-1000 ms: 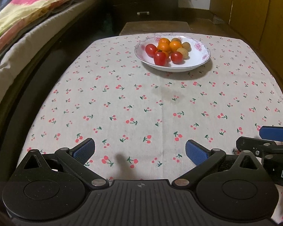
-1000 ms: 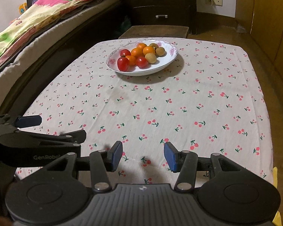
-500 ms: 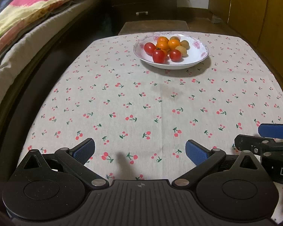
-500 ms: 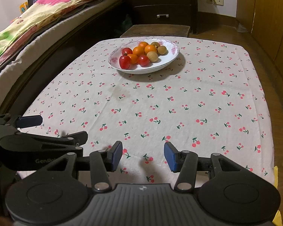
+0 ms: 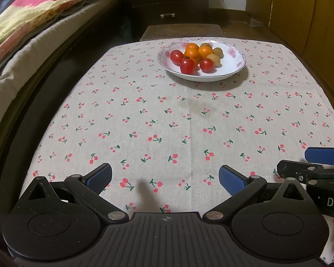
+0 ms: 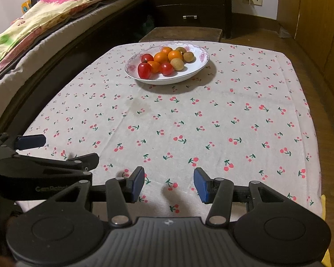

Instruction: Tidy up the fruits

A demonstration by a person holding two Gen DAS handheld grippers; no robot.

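Observation:
A white floral plate (image 5: 233,70) (image 6: 196,70) stands at the far middle of the table. It holds red tomatoes (image 5: 187,65) (image 6: 144,70), orange tangerines (image 5: 204,52) (image 6: 175,55) and small tan round fruits (image 5: 213,58) (image 6: 177,64). My left gripper (image 5: 165,178) is open and empty, low over the near edge of the table. My right gripper (image 6: 168,183) is open and empty, beside it to the right. Both are far from the plate.
The table wears a cherry-print cloth (image 5: 167,122). A bed with a colourful quilt (image 5: 22,22) runs along the left. A dark stool (image 5: 180,31) and a drawer chest (image 6: 189,6) stand behind the table. Wooden cabinets (image 5: 311,11) line the right.
Both grippers have drawn back slightly from the plate and then shifted a little; the plate sits a bit farther in view. Jaws stay open.

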